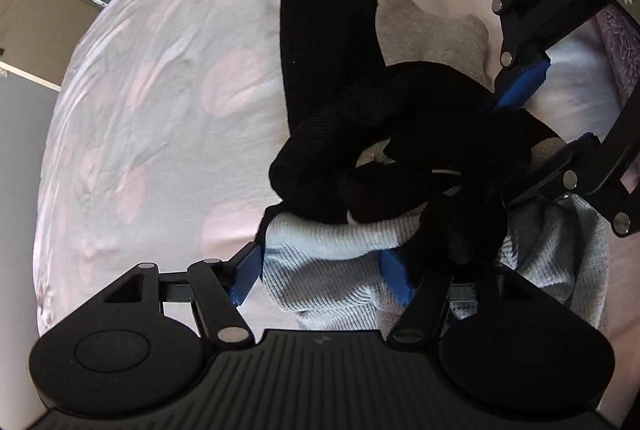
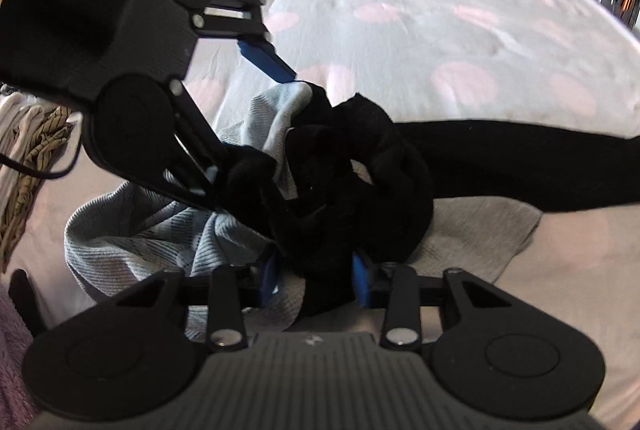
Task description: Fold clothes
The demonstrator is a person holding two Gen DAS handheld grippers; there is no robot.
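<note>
Ribbed pale-blue knit top (image 1: 320, 270) lies nearest, between the left gripper's (image 1: 320, 276) spread blue pads, which don't press it. Just beyond it, a twisted black garment (image 1: 360, 133) is bunched; the right gripper (image 2: 316, 276) pinches its fold. Farther off stretches the pink-dotted bedsheet (image 1: 160, 89).

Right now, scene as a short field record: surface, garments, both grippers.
surface: bed sheet, pale with pink spots
black garment: twisted bundle mid-pile, one long flat part running out over the sheet
light blue ribbed garment: crumpled under the black bundle
grey garment: flat beneath, partly covered
left gripper: open, its fingers either side of a fold of the light blue ribbed garment
right gripper: in the black garment, fabric between its fingers; grip cannot be told
folding: not yet done, pile tangled
</note>
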